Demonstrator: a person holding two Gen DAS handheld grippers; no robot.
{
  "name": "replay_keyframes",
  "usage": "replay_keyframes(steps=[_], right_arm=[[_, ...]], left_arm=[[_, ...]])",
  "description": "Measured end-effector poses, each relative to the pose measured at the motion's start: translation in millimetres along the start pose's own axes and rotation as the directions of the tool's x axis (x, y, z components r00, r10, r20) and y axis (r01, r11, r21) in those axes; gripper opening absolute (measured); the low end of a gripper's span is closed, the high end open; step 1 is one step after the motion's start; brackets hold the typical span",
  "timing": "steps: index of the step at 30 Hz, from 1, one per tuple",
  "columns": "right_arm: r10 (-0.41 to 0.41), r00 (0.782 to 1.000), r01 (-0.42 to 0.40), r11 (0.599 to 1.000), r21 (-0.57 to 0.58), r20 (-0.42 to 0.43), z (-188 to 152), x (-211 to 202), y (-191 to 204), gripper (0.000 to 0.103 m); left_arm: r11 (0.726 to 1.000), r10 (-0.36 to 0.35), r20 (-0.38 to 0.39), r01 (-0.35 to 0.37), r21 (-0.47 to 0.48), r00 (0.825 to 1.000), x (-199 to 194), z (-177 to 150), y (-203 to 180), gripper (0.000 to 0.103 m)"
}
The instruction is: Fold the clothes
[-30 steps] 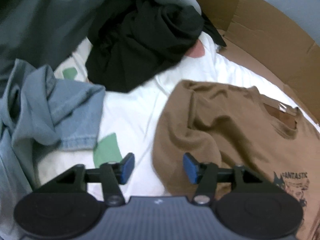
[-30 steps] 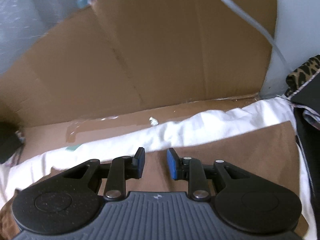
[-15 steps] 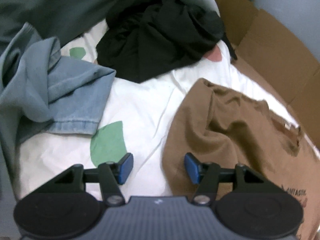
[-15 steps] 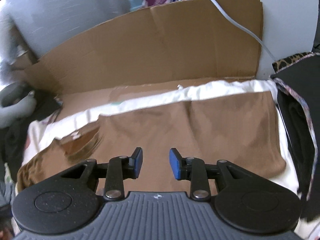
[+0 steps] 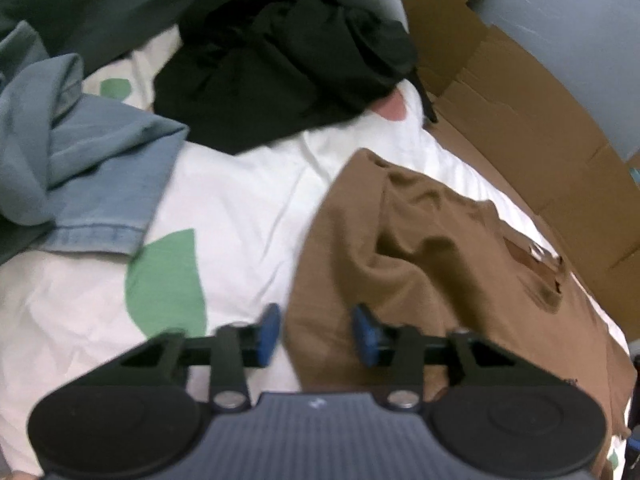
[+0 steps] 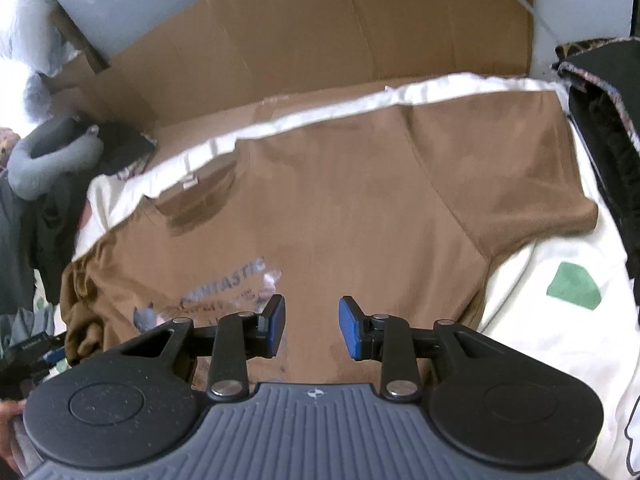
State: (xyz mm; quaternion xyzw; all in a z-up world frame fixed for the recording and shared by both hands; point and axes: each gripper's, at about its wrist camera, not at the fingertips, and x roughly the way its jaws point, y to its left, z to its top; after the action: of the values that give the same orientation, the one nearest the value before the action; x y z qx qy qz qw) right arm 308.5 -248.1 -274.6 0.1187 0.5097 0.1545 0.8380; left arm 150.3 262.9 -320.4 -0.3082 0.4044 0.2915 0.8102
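— Closing, your left gripper (image 5: 316, 334) had its jaws coming in around the brown T-shirt's (image 5: 420, 240) rumpled sleeve edge, pads not yet pressing.

— And your right gripper (image 6: 312, 328)?

— Partly open, holding nothing (above the printed chest). That shirt lay spread on the white sheet (image 5: 240, 200), beside the cardboard (image 6: 360, 32).

T-shirt (image 5: 440, 240) spread on the bed sheet (image 5: 240, 208), its near edge between the closing jaws of the left tool (image 5: 316, 328). Ahead-left of that tool: denim garment (image 5: 80, 168); ahead: dark garment pile (image 5: 280, 68). Cardboard sheet (image 6: 320, 40) upright beyond the T-shirt, ahead of the right tool (image 6: 312, 326).
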Motion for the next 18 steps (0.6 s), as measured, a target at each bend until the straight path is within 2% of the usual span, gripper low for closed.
replay_keyframes(steps=[1, 3, 7, 13, 15, 17, 18], right_arm=[[-0.002, 1.000, 0.002, 1.000, 0.005, -0.004, -0.3, 1.5, -1.3, 0.037], [-0.006, 1.000, 0.006, 1.000, 0.011, -0.008, -0.6, 3.4, -3.4, 0.037], [-0.011, 1.000, 0.011, 1.000, 0.010, -0.007, -1.2, 5.6, -5.5, 0.037], [-0.017, 1.000, 0.017, 1.000, 0.000, -0.017, -2.1, 10.5, -6.4, 0.037], [-0.020, 1.000, 0.020, 1.000, -0.003, -0.023, -3.0, 12.4, -6.7, 0.037], [-0.024, 0.999, 0.024, 1.000, -0.004, -0.028, -3.9, 14.0, -7.4, 0.037], [-0.026, 0.999, 0.026, 1.000, -0.004, -0.029, -4.2, 14.7, -7.6, 0.037]], left_arm=[[1.000, -0.022, -0.009, 0.022, -0.016, 1.000, -1.3, 1.6, 1.5, 0.003], [0.997, -0.066, -0.009, 0.066, -0.039, 0.998, -8.8, 7.0, 3.6, 0.004], [0.998, -0.050, 0.031, 0.048, 0.051, 0.998, -28.6, 22.3, -2.5, 0.004], [0.986, 0.062, 0.104, -0.077, 0.150, 0.993, -44.1, 51.2, -2.3, 0.004], [0.981, 0.108, 0.089, -0.120, 0.153, 0.990, -38.3, 57.4, 0.8, 0.009], [0.979, 0.141, 0.066, -0.149, 0.137, 0.988, -32.6, 59.0, 6.0, 0.026], [0.978, 0.156, 0.058, -0.162, 0.130, 0.986, -30.1, 58.4, 9.3, 0.030]])
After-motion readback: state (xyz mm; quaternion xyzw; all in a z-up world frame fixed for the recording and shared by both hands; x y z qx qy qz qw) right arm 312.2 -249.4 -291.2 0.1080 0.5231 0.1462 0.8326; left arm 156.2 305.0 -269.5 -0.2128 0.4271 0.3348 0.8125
